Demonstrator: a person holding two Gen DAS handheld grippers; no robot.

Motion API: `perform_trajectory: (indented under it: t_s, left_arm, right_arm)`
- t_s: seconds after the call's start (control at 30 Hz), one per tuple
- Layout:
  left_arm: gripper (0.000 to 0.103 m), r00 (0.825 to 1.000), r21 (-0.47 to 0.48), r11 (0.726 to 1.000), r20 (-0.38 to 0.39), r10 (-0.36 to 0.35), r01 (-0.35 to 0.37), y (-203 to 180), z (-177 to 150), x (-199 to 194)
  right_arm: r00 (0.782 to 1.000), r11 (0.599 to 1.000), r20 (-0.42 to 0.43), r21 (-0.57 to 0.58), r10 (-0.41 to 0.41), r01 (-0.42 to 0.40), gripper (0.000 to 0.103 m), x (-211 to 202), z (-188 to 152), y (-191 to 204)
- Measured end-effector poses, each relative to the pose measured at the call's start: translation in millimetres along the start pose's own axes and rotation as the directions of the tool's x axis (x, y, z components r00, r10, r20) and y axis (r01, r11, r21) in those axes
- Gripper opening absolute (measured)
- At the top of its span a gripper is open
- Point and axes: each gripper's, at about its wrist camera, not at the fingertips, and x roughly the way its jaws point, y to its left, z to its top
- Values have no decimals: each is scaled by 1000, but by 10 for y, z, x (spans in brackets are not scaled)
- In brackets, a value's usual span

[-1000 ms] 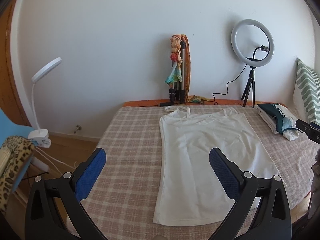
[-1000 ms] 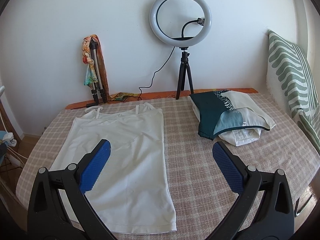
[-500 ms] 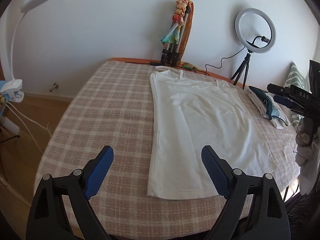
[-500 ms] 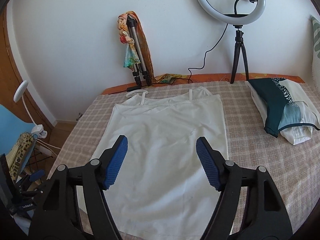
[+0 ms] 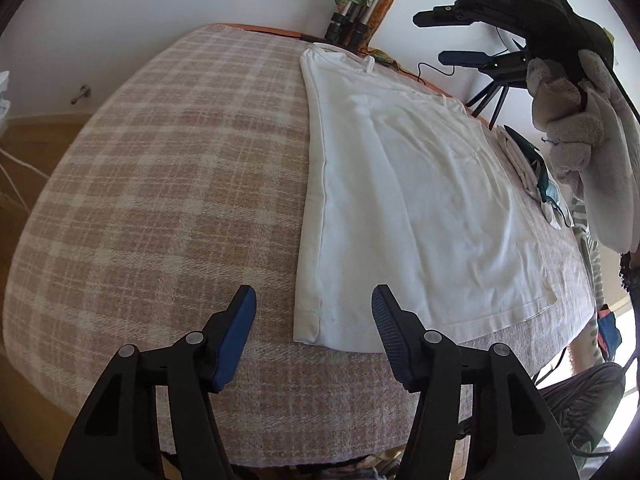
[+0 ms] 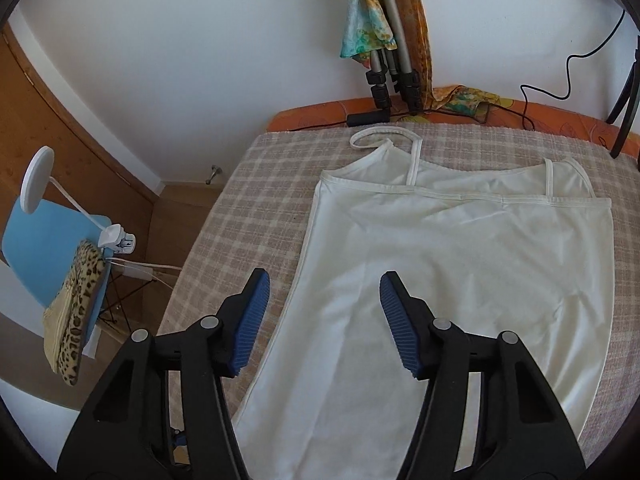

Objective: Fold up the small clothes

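Observation:
A white strappy top [image 5: 404, 200] lies flat on the plaid bed cover [image 5: 160, 184], straps toward the wall. My left gripper [image 5: 314, 304] is open and empty, low over the hem's near left corner. My right gripper [image 6: 322, 288] is open and empty above the top's [image 6: 440, 272] left side seam, about midway along it. The right gripper also shows in the left wrist view [image 5: 480, 20], high at the upper right, held by a gloved hand.
A stack of folded clothes [image 5: 536, 176] lies at the bed's right side. A tripod with scarves [image 6: 384, 40] and cables stand at the headboard. A blue chair [image 6: 44, 240] with a leopard-print cloth and clip lamp is left of the bed.
Both grippers have moved in closer to the top. The left has dropped toward the hem corner; the right has swung left over the side seam.

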Motion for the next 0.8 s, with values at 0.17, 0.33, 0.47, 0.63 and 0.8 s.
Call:
perform_trajectory:
  t_s: [0.17,0.33,0.47,0.63,0.8]
  left_arm:
    - [50,1000,14,1000,7,5,-5,17,19,6]
    - [37,999,-5,999,5,-32,32,43,86,45]
    - [21,997,7,997,1,-72,72,13,109,87]
    - [8,988,-24,988,-15,-156,156,16,154,145]
    - [6,979,-48,978,-5,-202,202,53,190,143]
  right_arm:
    - [999,1000,-30,3,12,-12,47,344,232,149]
    - [997,1000,-68,-19,-21,20,44,745,377,265]
    - [994,999,-101,-14,-49,47,43,1072,444,289]
    - [980,986,-123,-83,-154,144,42,1414,528,364]
    - [960,966,-141,-124,-243,226,38,1679,616,334]
